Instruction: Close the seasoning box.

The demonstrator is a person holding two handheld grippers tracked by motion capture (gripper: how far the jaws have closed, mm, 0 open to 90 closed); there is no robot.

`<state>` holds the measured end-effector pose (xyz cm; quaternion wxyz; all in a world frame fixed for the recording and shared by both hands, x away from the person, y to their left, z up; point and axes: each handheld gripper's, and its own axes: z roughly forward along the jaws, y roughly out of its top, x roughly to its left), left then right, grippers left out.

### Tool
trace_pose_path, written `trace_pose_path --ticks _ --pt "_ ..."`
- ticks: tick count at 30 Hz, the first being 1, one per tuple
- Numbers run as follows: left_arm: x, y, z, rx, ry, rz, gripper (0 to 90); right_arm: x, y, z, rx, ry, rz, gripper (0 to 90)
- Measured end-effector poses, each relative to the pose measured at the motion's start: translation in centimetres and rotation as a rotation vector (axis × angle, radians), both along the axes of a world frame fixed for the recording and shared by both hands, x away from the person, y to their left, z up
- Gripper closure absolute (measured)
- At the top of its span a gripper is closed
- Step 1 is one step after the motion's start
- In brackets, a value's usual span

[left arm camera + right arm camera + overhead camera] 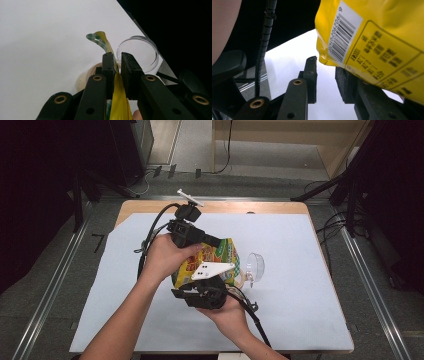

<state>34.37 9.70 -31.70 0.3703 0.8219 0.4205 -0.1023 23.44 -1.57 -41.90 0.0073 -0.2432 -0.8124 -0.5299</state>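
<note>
Pale table sheet (300,285), dark room; left gripper (117,65) fingers clamp snack bag (220,257), right gripper (325,80) fingers seemingly apart

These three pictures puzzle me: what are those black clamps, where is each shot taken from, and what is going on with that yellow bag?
A person sits at a table and holds a hand-worked clamp, called a gripper, in each hand. The high view looks down from above. There the left gripper and the right gripper meet at a yellow snack bag, above the pale sheet that covers the table. A clear plastic cup lies on its side beside the bag. The other two pictures come from cameras riding on the grippers. The left gripper view shows its jaws pinching the bag's edge. The right gripper view shows a gap between its jaws, with the bag's barcoded side against one of them.
</note>
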Motion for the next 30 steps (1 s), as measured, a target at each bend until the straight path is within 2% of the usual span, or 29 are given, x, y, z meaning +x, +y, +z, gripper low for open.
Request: trace_pose_path --ticks 15,21,25,30 --pt "-0.2 0.0 0.1 -0.004 -0.005 -0.004 81.5 0.0 0.0 -0.1 -0.004 -0.005 0.000 72.7" --pt "-0.6 0.2 0.1 -0.010 -0.021 -0.003 81.3 -0.1 0.1 -0.2 -0.006 -0.015 0.002 72.8" --pt "-0.7 0.5 0.0 -0.030 -0.020 -0.002 81.2 -0.1 0.2 -0.3 -0.008 -0.013 0.004 72.7" --pt "-1.0 0.4 0.1 -0.024 -0.037 0.000 81.2 -0.1 0.2 -0.3 -0.010 -0.015 0.003 72.6"
